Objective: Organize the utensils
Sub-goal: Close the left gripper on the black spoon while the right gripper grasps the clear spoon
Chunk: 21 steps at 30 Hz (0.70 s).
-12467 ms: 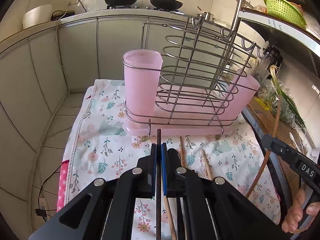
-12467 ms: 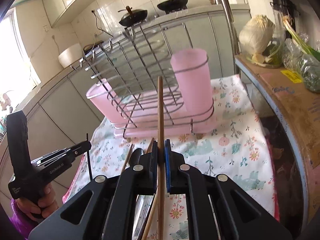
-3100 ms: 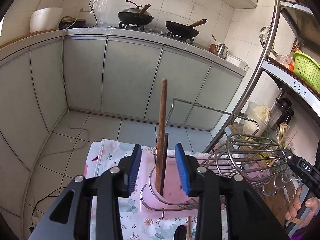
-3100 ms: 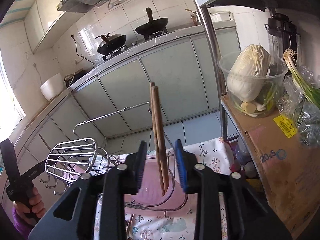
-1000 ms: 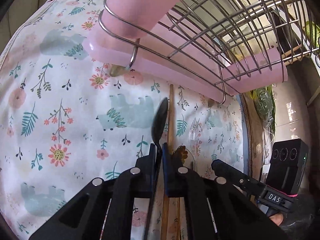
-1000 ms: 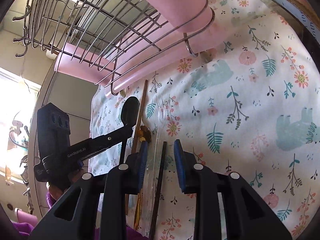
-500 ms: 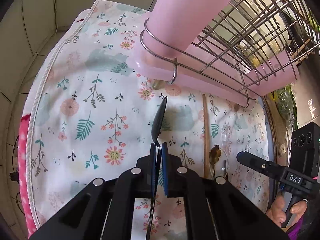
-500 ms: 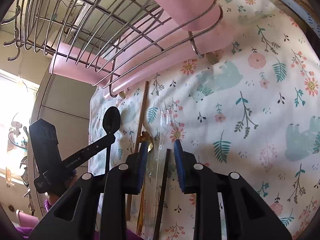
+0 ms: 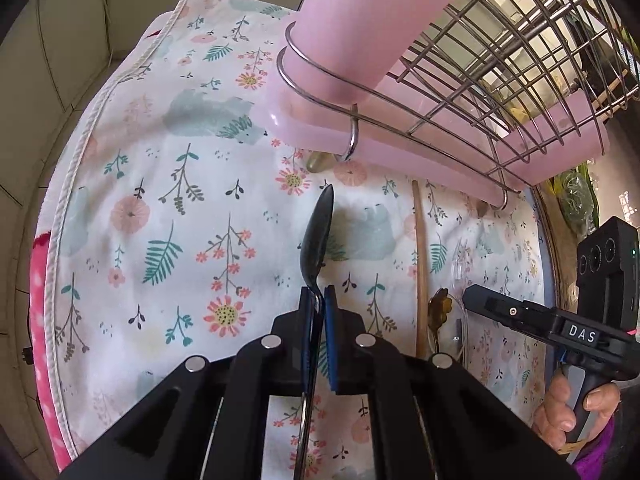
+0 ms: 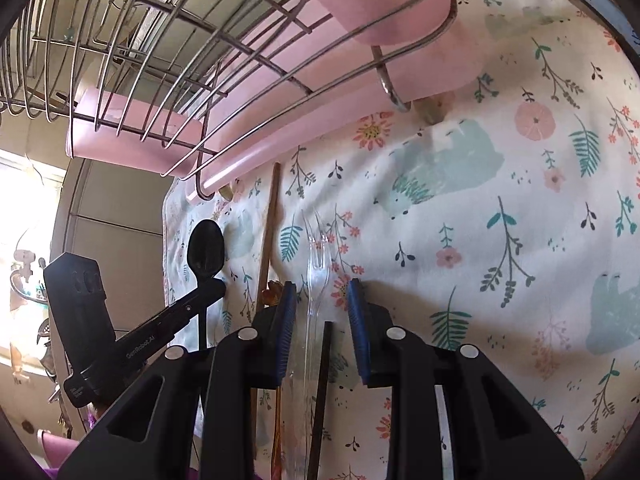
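Black plastic spoon (image 9: 318,240) sits clamped by its neck in the left gripper (image 9: 319,300), long axis along the fingers, bowl pointing ahead toward the pink-trayed wire rack (image 9: 460,76). Right gripper (image 10: 320,312), jaws just closing yet apart, straddles a clear plastic fork (image 10: 314,280) lying tines-forward on the floral cloth (image 10: 500,200) beside a wooden chopstick (image 10: 269,224).
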Motion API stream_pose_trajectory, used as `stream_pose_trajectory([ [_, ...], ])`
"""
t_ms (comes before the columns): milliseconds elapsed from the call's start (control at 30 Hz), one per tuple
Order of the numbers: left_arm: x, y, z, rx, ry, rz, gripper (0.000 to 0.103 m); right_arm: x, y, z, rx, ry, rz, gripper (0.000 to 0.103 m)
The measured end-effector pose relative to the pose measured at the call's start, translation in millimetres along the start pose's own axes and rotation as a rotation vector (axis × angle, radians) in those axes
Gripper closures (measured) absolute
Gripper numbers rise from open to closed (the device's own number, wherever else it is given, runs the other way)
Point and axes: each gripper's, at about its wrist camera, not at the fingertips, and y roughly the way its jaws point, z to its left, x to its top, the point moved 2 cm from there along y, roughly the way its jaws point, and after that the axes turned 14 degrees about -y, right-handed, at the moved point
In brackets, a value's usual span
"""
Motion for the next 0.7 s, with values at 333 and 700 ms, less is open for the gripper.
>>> stream_pose_trajectory([
  [333,7.1,7.0,-12.6,0.031,0.03,0.013,0.097,9.3,19.7,16.5,-0.037,-0.041,0.019,0.091],
  [700,3.2,-14.6,-11.4,-0.009,0.059,-0.048,0.099,-5.4,3.8,17.7,-0.007,-0.049,-0.08,0.1],
])
